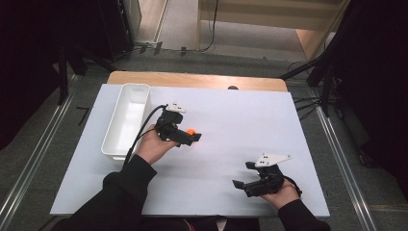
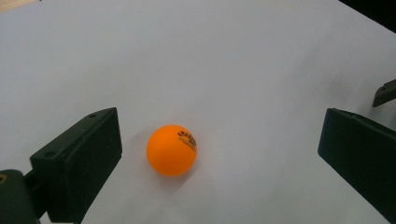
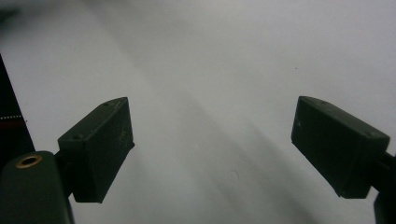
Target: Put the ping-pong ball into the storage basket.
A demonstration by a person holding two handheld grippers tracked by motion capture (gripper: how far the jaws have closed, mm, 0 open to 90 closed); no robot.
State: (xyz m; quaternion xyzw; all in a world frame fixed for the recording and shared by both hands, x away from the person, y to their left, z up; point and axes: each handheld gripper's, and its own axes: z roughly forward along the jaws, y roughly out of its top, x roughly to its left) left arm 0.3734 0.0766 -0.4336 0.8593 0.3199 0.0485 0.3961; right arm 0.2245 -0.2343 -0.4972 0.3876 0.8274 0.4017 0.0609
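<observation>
High view: a white sheet (image 1: 226,144) covers most of a table whose wooden edge (image 1: 197,79) shows along the far side, and the table stands on a grey floor (image 1: 43,144) with metal rails running along both sides; dark stands and cables crowd the room's corners. A white rectangular bin (image 1: 126,120) sits on the sheet's left part, its long axis running from near to far. Just right of the bin, the left gripper (image 1: 188,134) is held in the person's left hand (image 1: 154,144), and an orange ball (image 1: 191,131) lies on the sheet at its tip. In the left gripper view the ball (image 2: 171,150) rests between the two widely parted jaws, touching neither, nearer the left one; being round it has no long axis, but its dark printed mark faces up and to the right. The right gripper (image 1: 243,175) rests near the sheet's front right, well apart from the ball, and the right gripper view shows its jaws spread wide over bare white surface (image 3: 210,70).
</observation>
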